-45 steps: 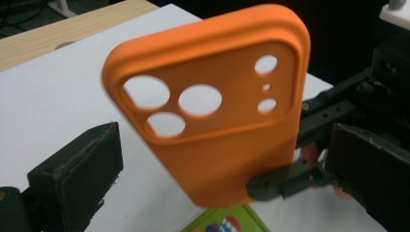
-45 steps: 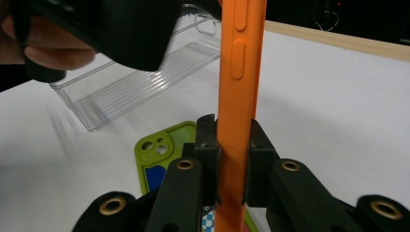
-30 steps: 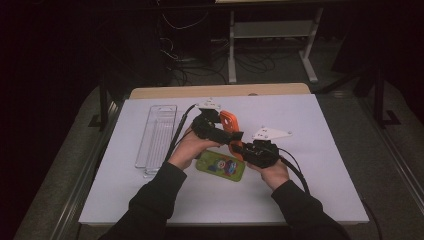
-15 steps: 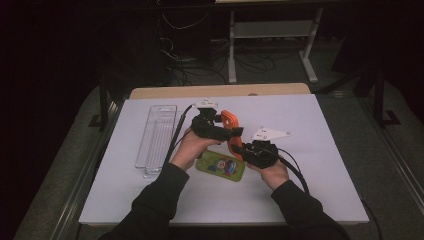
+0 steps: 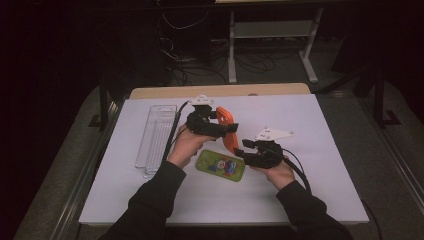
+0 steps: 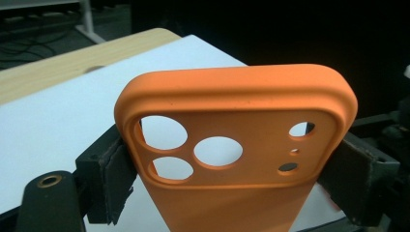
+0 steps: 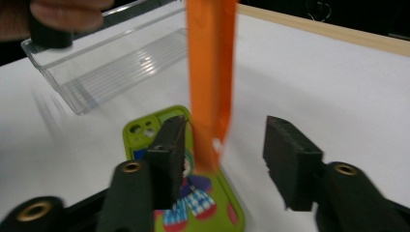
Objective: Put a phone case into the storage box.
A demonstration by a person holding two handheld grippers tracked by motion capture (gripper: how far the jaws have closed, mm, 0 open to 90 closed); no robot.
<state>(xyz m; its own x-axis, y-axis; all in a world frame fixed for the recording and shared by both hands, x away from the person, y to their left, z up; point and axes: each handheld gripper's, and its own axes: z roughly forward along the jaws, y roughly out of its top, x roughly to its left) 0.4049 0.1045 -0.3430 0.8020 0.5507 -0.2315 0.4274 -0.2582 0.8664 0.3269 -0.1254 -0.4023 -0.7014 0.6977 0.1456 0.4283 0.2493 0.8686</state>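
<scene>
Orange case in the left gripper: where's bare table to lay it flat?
The orange case is clamped in the left gripper. Widest bare patch: right part of the table, beyond the right gripper. Also bare: the near strip below the green case. Crowded: the middle and the clear tray at left.

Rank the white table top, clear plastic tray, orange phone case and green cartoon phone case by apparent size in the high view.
1. White table top
2. Clear plastic tray
3. Green cartoon phone case
4. Orange phone case, though it is tilted and partly hidden, so unsure against the green.
</scene>
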